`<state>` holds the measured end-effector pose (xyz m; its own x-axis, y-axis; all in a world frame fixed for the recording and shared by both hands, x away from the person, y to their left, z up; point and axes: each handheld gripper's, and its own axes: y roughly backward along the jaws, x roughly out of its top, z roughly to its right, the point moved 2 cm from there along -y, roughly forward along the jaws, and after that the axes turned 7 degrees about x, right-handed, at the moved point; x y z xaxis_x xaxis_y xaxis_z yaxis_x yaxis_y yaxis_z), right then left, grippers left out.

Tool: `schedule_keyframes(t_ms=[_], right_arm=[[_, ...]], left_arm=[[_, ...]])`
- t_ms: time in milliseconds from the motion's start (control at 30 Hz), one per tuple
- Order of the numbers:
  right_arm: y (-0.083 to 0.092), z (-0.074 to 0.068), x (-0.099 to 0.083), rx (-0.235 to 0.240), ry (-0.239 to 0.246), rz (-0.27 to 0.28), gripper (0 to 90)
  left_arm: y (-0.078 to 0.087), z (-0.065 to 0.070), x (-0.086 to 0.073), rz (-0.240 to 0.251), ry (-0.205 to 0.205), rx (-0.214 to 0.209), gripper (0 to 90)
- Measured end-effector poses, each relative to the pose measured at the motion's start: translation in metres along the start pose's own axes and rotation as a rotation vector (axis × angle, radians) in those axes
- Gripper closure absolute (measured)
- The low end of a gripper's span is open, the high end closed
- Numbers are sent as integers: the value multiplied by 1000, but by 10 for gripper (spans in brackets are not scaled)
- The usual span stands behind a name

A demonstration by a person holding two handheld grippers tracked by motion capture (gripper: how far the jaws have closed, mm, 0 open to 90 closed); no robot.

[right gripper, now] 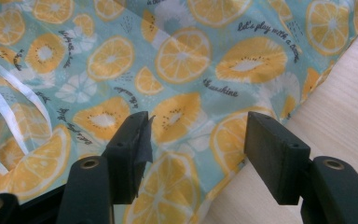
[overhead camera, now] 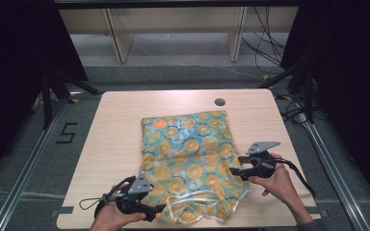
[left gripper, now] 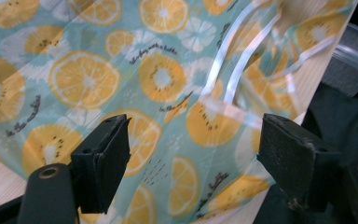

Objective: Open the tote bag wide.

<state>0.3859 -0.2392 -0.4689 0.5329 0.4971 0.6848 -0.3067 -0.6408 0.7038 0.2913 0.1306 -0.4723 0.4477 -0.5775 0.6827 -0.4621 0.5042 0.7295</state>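
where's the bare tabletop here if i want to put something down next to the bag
The table is bare in a wide strip left of the fruit-print bag, and in a band along the far edge around the round cable hole. A narrower strip lies right of the bag. The near edge is crowded: left gripper, right gripper and both hands flank the bag's white handles.

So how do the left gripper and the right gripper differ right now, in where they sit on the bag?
The left gripper sits at the fruit-print bag's near left corner, by its white handles; the right gripper sits farther up, at the bag's right edge. The left points right, the right points left. Both have open jaws with bag fabric between them.
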Motion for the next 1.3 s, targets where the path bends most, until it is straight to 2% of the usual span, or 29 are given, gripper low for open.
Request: schedule_keyframes(t_ms=[33,67,133,233,300,333,400,467,500,533,567,633,667,700,733,767,800,833,900,933,1000,1067,1100,1133,1167,1200,1233,1300], right_arm=[[-4,-1,-1,0,-12,37,414],[-3,2,-1,4,5,22,414],[-3,3,-1,-6,10,17,413],[-3,3,-2,-3,-6,16,412],[-3,3,-2,6,3,13,412],[-4,3,-2,11,5,15,412],[-3,3,-2,1,4,5,411],[-3,3,-2,3,7,-7,412],[-3,3,-2,3,7,-7,412],[-3,3,-2,5,7,-6,412],[-5,3,-2,7,1,29,412],[-4,1,-2,9,-6,19,412],[-3,2,-1,12,1,18,413],[-1,1,0,18,6,-5,413],[0,0,0,21,9,2,414],[1,0,1,19,16,1,414],[1,-2,2,29,10,8,414],[2,-4,3,37,8,15,414],[4,-8,6,62,16,31,418],[5,-11,8,82,12,34,417],[7,-16,12,76,31,44,413],[10,-24,15,96,32,60,414],[12,-26,16,106,48,54,413],[12,-28,17,112,61,52,410],[12,-31,18,117,55,53,407],[12,-35,19,126,53,44,403],[11,-38,20,135,66,41,401],[9,-44,21,149,93,28,386]], left_arm=[[-1,0,-2,-3,-12,11,241],[-2,1,-3,-2,-22,4,242],[-5,4,-3,-5,-63,-4,255],[-12,7,-5,3,-91,-55,267],[-19,6,-7,-8,-122,-46,320],[-22,5,-8,-12,-127,-60,339],[-25,3,-10,-15,-146,-78,485],[-27,0,-10,0,-124,-85,639],[-27,-3,-10,7,-127,-69,695],[-26,-4,-9,21,-110,-76,736],[-25,-5,-9,42,-102,-85,762],[-23,-8,-7,83,-56,-89,817],[-22,-9,-6,92,-46,-77,847],[-20,-12,-4,91,-56,-55,871],[-19,-14,-2,113,-29,-48,888],[-16,-18,0,106,-42,-35,892],[-15,-21,3,129,-28,-33,893],[-12,-24,7,140,-14,-15,894],[-8,-33,16,147,-41,0,895],[-9,-35,22,166,-18,5,895],[-10,-44,33,165,-41,27,895],[-14,-49,39,163,-29,35,895],[-16,-53,43,175,-18,54,895],[-18,-58,47,177,-27,61,895],[-20,-61,50,176,-4,60,895],[-22,-67,55,177,-27,70,895],[-24,-69,57,181,9,71,895],[-27,-78,62,180,25,87,895]])
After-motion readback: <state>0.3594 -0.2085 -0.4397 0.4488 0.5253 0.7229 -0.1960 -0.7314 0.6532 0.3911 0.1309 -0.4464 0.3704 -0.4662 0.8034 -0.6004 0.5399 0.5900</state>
